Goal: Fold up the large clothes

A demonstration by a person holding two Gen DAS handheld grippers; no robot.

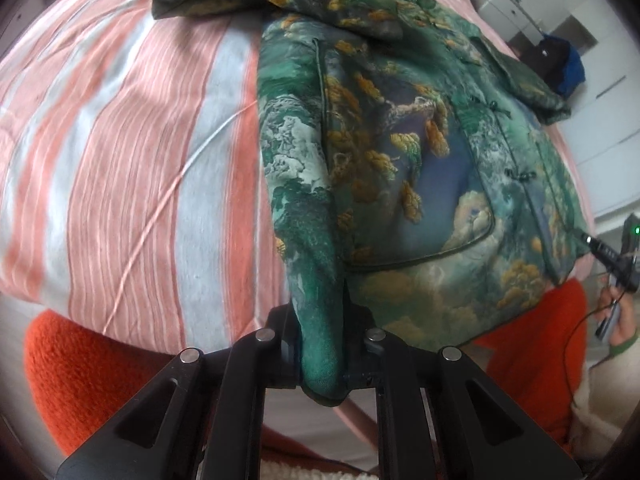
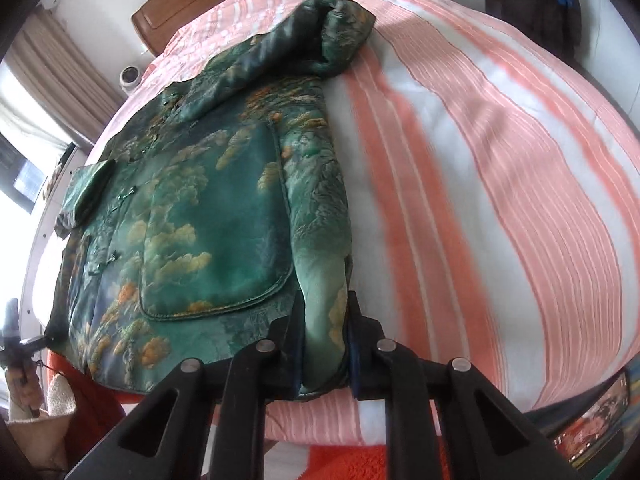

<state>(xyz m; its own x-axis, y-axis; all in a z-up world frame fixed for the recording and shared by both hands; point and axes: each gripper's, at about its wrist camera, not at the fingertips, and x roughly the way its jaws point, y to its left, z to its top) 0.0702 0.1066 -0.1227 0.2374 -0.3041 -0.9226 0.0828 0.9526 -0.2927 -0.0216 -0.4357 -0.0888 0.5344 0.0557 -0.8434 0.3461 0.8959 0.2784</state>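
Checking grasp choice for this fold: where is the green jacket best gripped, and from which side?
At the two bottom hem corners, from the bed's near edge. The jacket lies flat, front up, sleeves folded in, hem overhanging toward the person. The left gripper and right gripper are each shut on one such corner.

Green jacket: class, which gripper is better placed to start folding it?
Neither clearly: the left gripper and right gripper each clamp a bottom corner of the green jacket; likely both lift together.
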